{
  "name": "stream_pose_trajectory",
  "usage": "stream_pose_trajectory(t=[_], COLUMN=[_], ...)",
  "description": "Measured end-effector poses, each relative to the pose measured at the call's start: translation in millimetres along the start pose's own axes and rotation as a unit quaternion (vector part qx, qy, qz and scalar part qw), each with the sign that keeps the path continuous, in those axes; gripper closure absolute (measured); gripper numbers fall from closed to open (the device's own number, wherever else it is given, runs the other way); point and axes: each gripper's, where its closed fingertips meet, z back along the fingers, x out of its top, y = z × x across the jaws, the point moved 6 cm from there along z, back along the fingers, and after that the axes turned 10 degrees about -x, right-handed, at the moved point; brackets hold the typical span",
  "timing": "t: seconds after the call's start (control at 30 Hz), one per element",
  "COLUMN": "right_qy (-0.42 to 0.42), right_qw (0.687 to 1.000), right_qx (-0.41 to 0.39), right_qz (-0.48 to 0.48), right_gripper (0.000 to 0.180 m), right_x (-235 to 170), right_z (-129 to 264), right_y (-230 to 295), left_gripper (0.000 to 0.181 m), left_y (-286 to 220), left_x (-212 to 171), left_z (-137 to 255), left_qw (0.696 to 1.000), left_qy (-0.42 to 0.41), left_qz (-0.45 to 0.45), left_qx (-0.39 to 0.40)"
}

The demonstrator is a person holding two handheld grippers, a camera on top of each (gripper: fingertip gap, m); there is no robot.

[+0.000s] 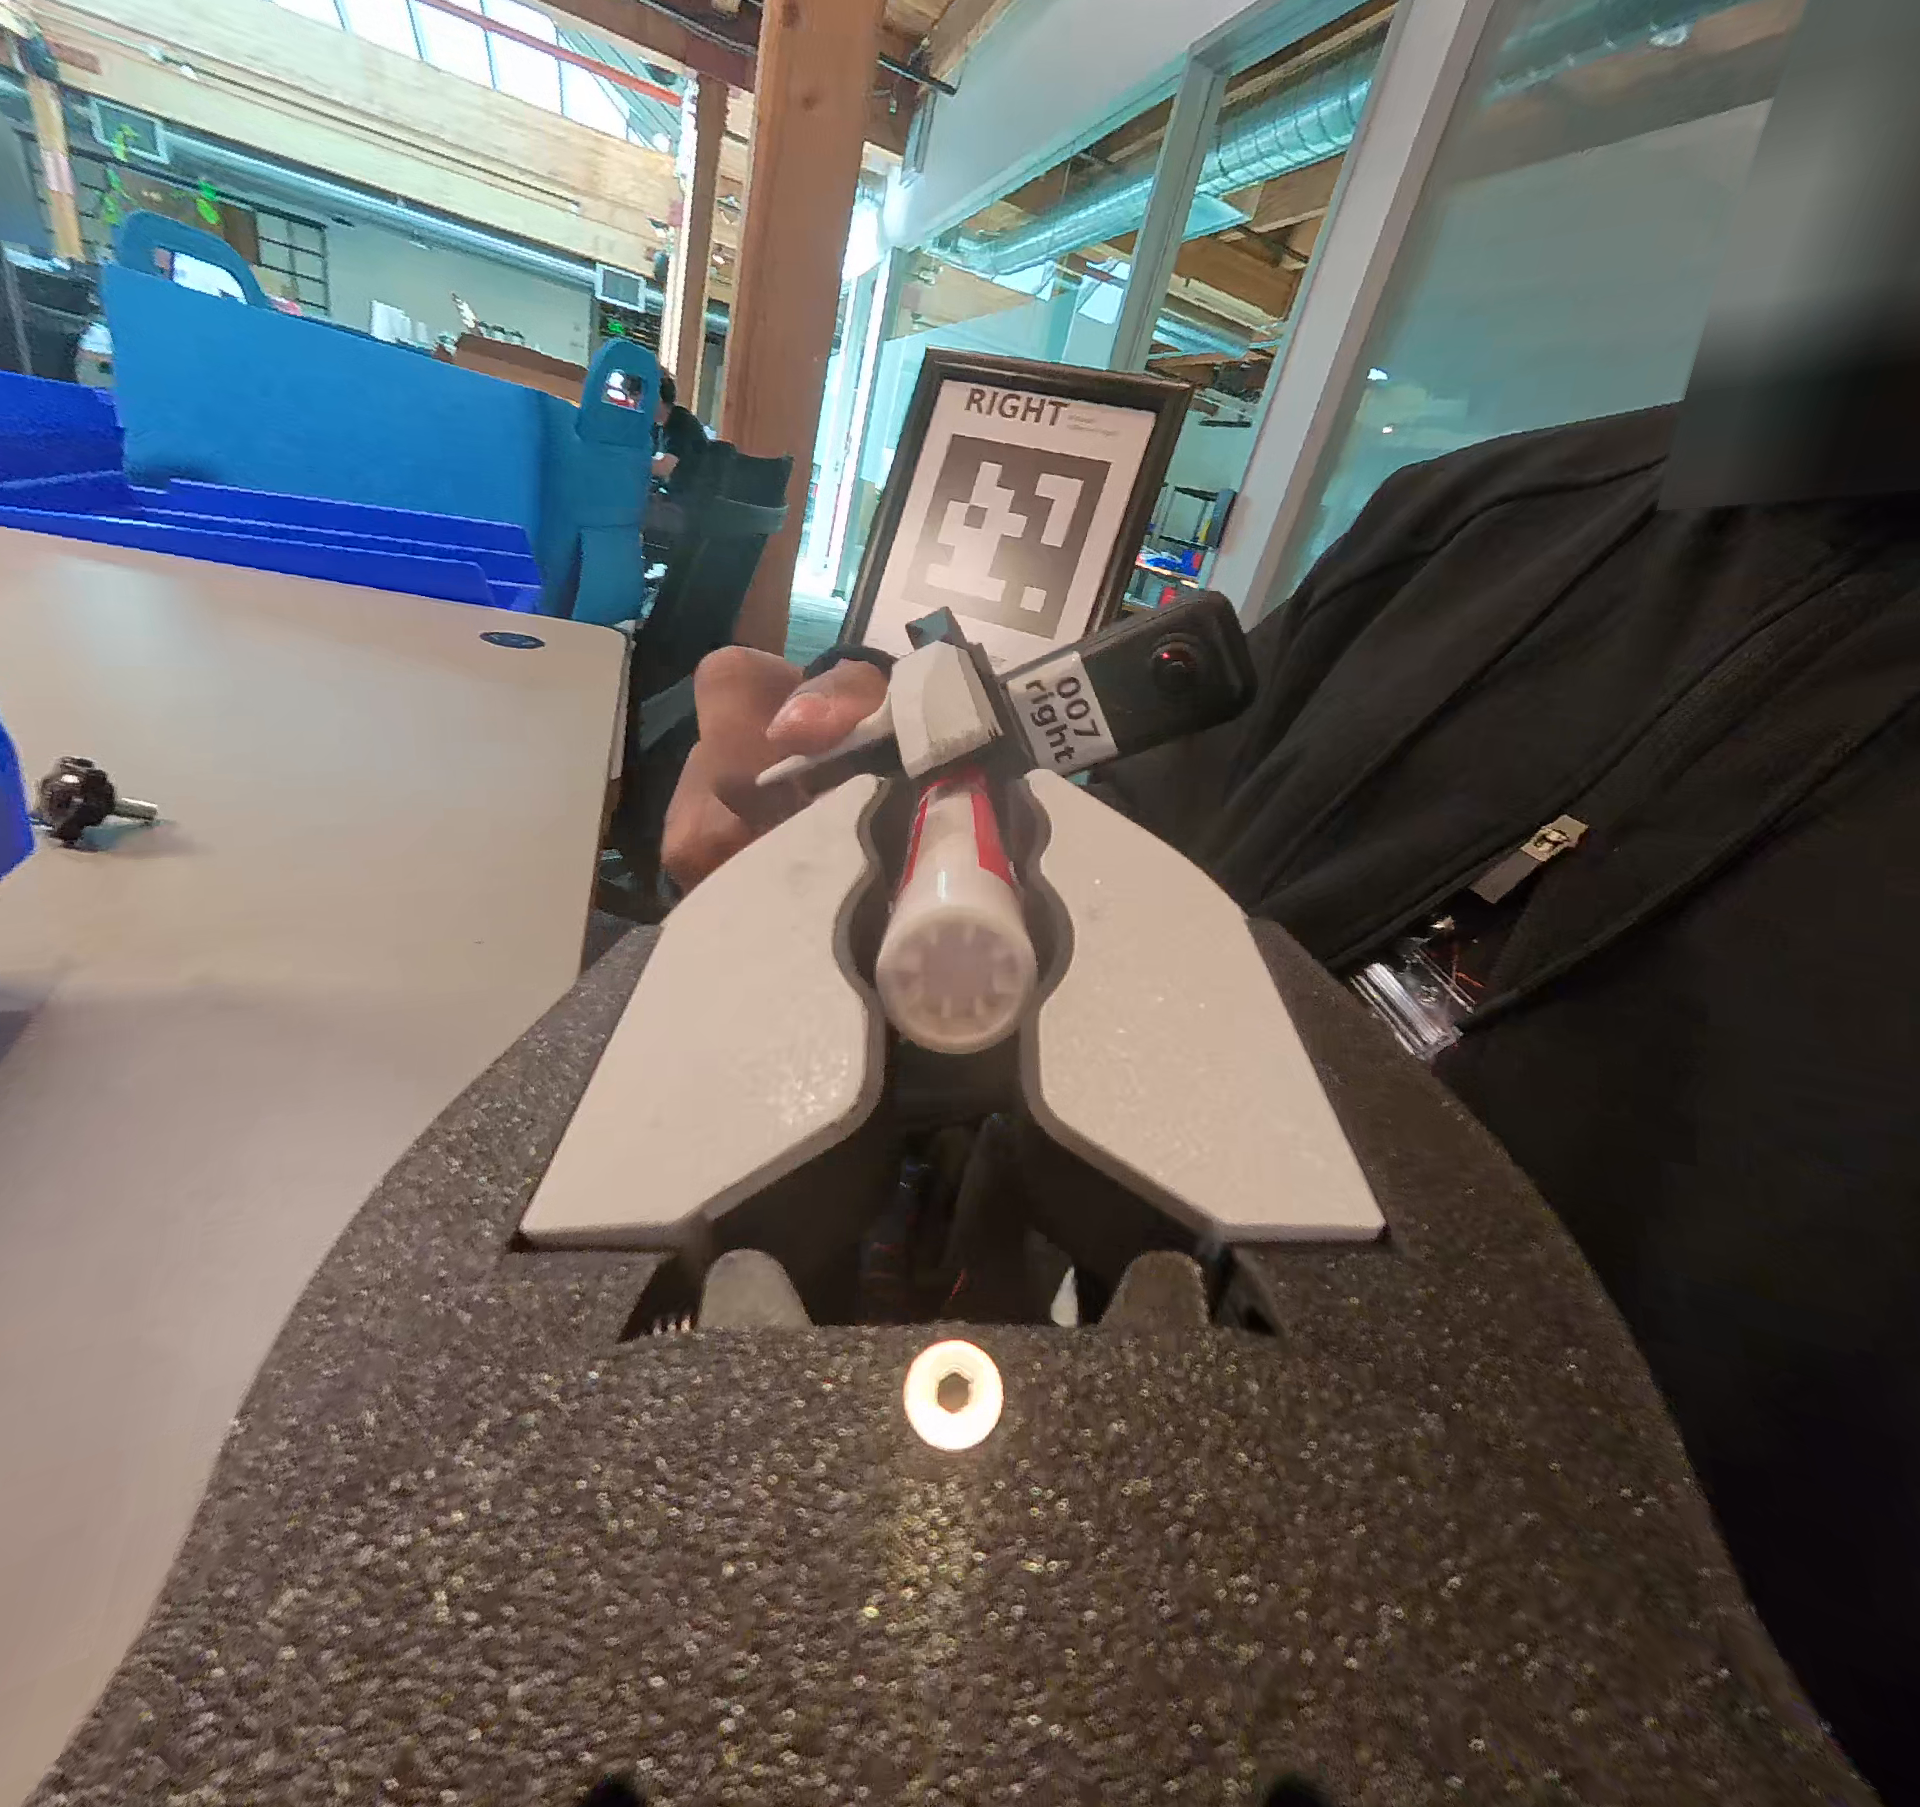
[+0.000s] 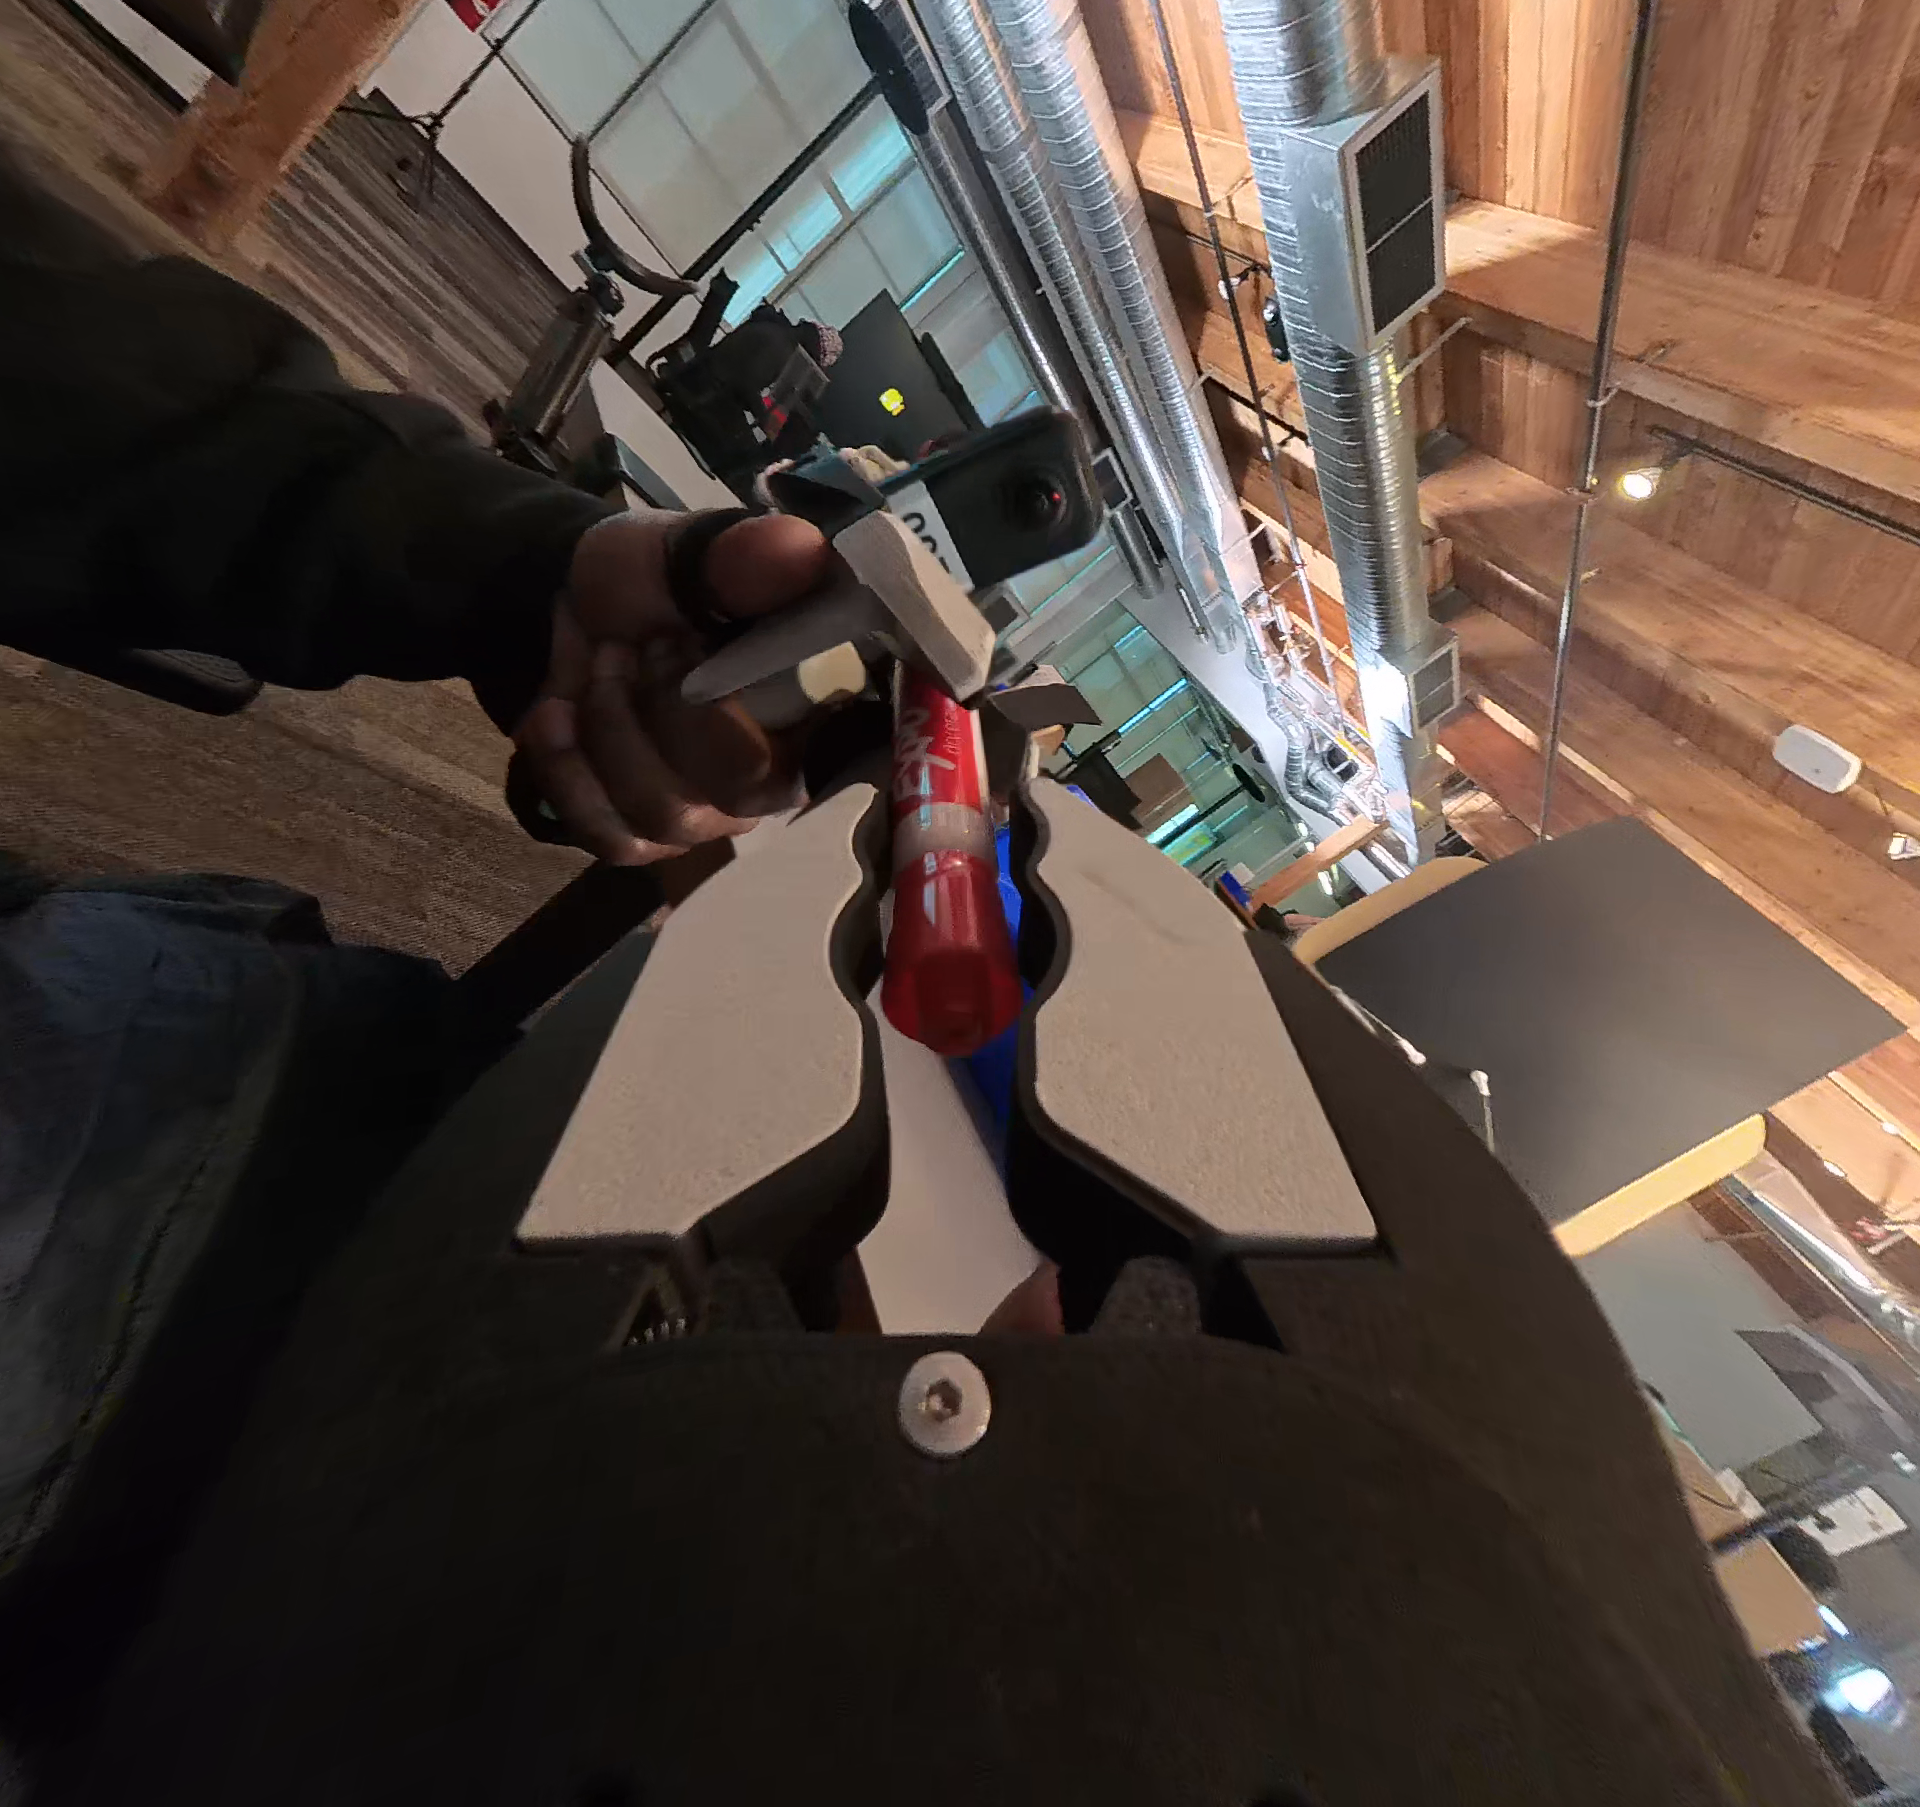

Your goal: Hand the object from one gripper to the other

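Both claws clamp one red-and-white marker (image 1: 954,936), left claw (image 1: 951,822) facing right claw (image 2: 940,822).

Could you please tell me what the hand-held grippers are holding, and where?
A red marker: the left hand-held gripper is shut on its white end, and the right hand-held gripper brackets its red cap end.

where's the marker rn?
The marker is in mid-air, spanning both grippers: its white end sits between the left gripper's fingers, its red cap end between the right gripper's, off the table.
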Motion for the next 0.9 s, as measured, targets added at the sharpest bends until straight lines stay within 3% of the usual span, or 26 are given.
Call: stream_pose_trajectory(t=[0.23, 0.5, 0.73, 0.9], right_qy=[0.005, -0.001, -0.031, -0.024], right_qw=[1.0, 0.993, 0.99, 0.993], right_qx=[0.012, -0.108, -0.035, -0.016], right_qz=[0.002, -0.052, -0.133, -0.117], right_gripper=[0.161, 0.161, 0.161, 0.161], right_x=[0, -6, -3, -5], right_z=[0, -1, 1, 2], right_y=[3, -21, -13, -11], left_gripper=[0.161, 0.135, 0.139, 0.144], left_y=[-1, 9, 7, 7], left_x=[-3, 2, -8, -7], left_z=[-3, -5, -29, -33], left_qw=[1.0, 0.999, 0.998, 0.998], left_qy=[0.012, -0.02, 0.009, 0.014], left_qz=[0.014, 0.032, 0.061, 0.063], left_qx=[-0.004, 0.03, -0.019, -0.015])
